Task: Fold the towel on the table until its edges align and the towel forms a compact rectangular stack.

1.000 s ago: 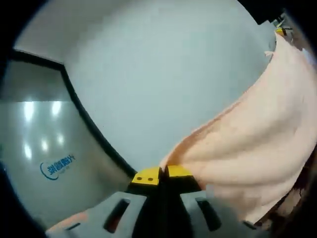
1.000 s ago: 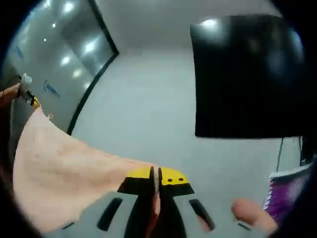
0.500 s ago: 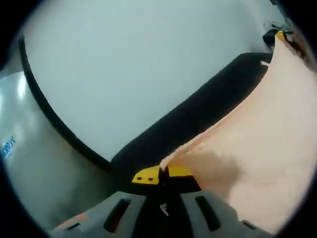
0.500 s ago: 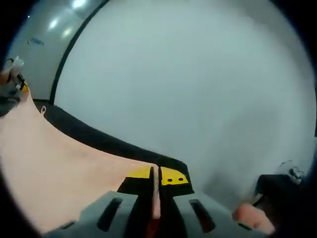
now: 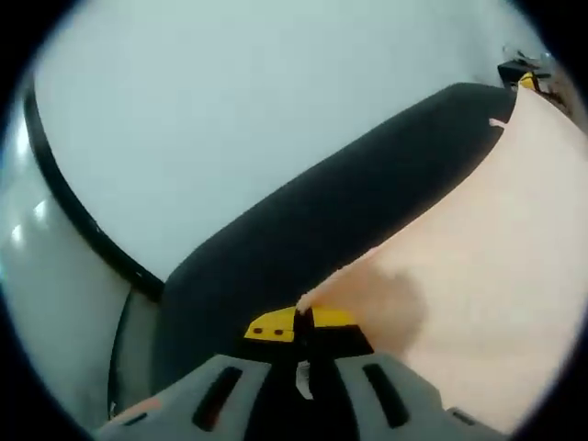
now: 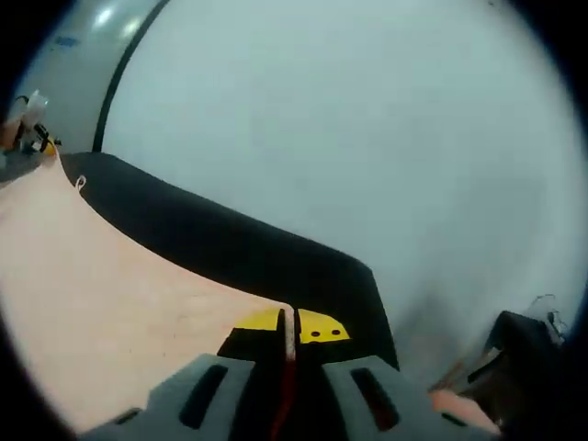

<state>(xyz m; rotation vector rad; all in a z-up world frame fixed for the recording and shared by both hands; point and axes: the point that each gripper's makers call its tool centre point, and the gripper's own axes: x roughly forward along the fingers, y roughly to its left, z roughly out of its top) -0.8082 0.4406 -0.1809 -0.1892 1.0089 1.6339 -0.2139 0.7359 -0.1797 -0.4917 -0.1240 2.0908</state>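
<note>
While stretched taut, towel (image 5: 487, 276) corners pinched in each hand-held gripper (image 5: 303, 322).

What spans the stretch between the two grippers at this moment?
The peach towel is stretched between them, each gripper pinching a corner. In the left gripper view it runs from the left gripper to the right gripper; the right gripper view mirrors this.
</note>
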